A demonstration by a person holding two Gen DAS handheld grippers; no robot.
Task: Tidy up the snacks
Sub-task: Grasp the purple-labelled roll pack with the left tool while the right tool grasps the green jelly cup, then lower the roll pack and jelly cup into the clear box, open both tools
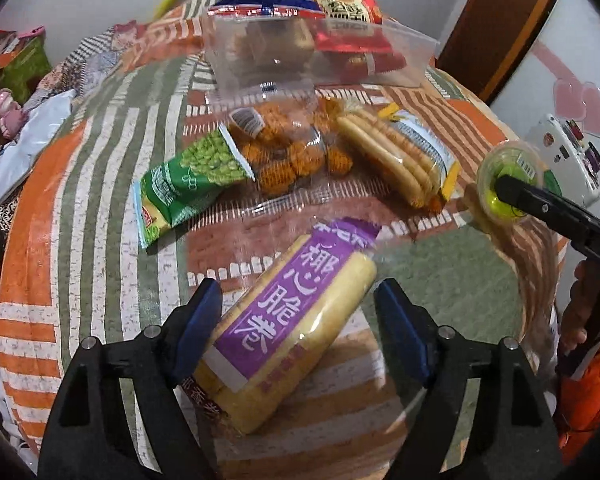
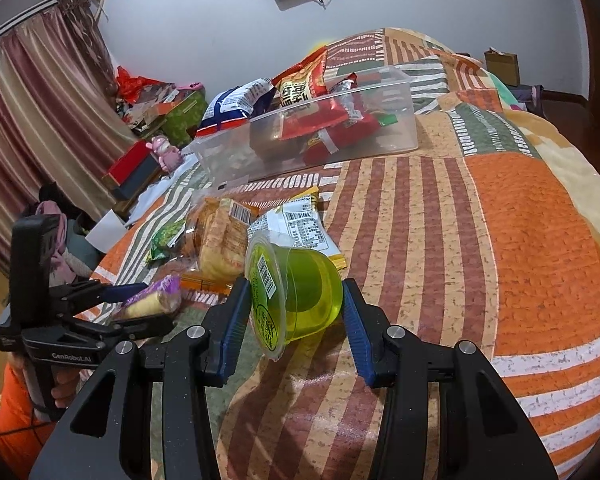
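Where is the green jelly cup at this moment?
The green jelly cup is clamped on its side between the right gripper pads, above the striped bedspread, just in front of the cracker packet. The left wrist view shows it at right.

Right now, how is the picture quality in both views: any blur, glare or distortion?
Left wrist view: strong fisheye bending, dark corners; the clear box is smeared by blur, while the purple pack reads sharp. Right wrist view: same bending, sharper overall; the jelly cup is crisp between the pads, and a soft shadow lies on the blanket under it.
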